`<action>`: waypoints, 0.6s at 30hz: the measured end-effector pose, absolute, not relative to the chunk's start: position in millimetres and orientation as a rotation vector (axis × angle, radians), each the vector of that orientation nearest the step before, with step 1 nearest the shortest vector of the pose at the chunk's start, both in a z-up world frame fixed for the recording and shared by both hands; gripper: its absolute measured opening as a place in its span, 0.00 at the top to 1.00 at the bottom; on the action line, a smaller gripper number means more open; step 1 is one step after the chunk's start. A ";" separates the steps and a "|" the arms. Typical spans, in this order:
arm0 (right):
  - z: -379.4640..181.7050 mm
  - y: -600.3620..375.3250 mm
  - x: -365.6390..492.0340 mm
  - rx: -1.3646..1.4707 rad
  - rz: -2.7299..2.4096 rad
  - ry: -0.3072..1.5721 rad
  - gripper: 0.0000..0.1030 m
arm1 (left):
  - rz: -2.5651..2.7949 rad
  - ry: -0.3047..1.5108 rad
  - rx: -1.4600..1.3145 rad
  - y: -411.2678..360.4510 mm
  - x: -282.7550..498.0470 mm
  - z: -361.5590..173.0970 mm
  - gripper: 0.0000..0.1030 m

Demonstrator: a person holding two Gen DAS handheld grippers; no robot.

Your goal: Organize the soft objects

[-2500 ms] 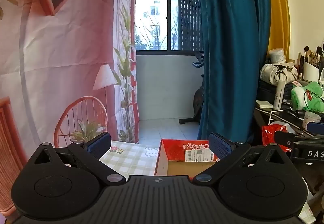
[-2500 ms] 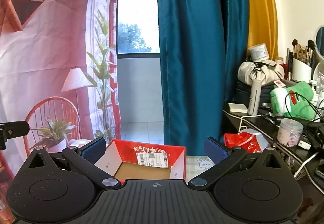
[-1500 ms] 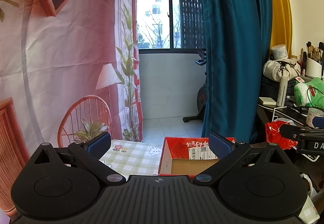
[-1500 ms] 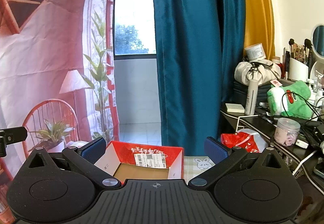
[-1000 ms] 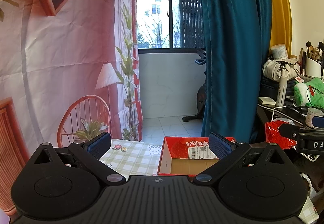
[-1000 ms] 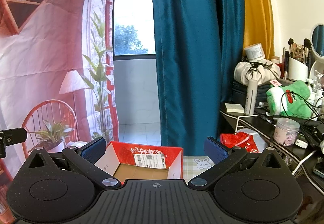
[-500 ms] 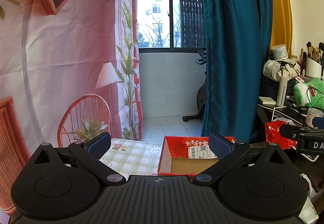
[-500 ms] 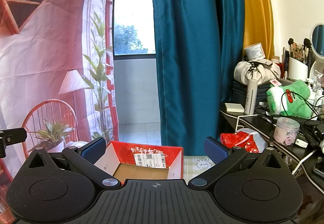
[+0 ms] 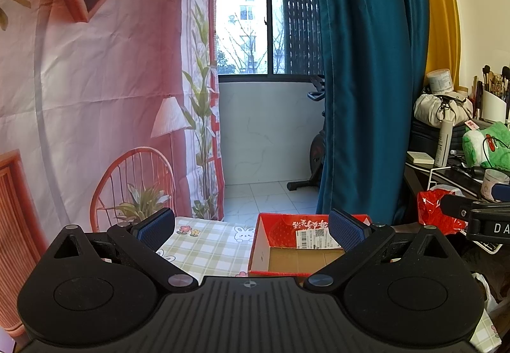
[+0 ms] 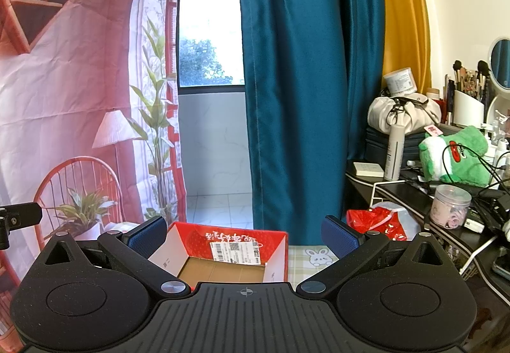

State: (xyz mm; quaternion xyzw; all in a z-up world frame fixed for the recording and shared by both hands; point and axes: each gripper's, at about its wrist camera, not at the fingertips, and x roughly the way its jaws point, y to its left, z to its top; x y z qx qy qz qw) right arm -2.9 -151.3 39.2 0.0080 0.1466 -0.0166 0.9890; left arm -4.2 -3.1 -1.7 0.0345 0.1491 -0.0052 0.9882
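Note:
An open red cardboard box (image 9: 280, 252) with a brown bottom stands on a green checked tablecloth (image 9: 207, 244); it also shows in the right wrist view (image 10: 277, 244). My left gripper (image 9: 251, 227) is open and empty, held above the table facing the box. My right gripper (image 10: 244, 233) is open and empty, above the box's near side. A green plush toy (image 10: 455, 158) lies on the cluttered desk at the right, also in the left wrist view (image 9: 487, 145). No soft object shows on the table.
A black desk (image 10: 414, 193) at the right holds a beige pouch (image 10: 404, 113), a bottle (image 10: 393, 152), a jar (image 10: 449, 206) and cables. A red plastic bag (image 10: 379, 222) sits below it. A teal curtain (image 10: 296, 91) and a printed backdrop (image 10: 79, 82) hang behind the table.
Both grippers have risen slightly and steadied; the box sits a little lower in both views. Both stay open and empty.

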 end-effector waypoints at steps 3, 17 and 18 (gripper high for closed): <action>39.0 -150.0 -3.0 0.016 -0.034 0.294 0.00 | -0.010 0.300 0.069 -3.2 -4.2 -1.7 0.00; 39.1 -148.8 -3.3 0.018 -0.034 0.296 0.00 | -0.008 0.297 0.070 -4.0 -3.9 -2.4 0.00; 39.2 -148.6 -3.4 0.019 -0.035 0.296 0.00 | -0.007 0.297 0.070 -4.4 -3.5 -3.2 0.00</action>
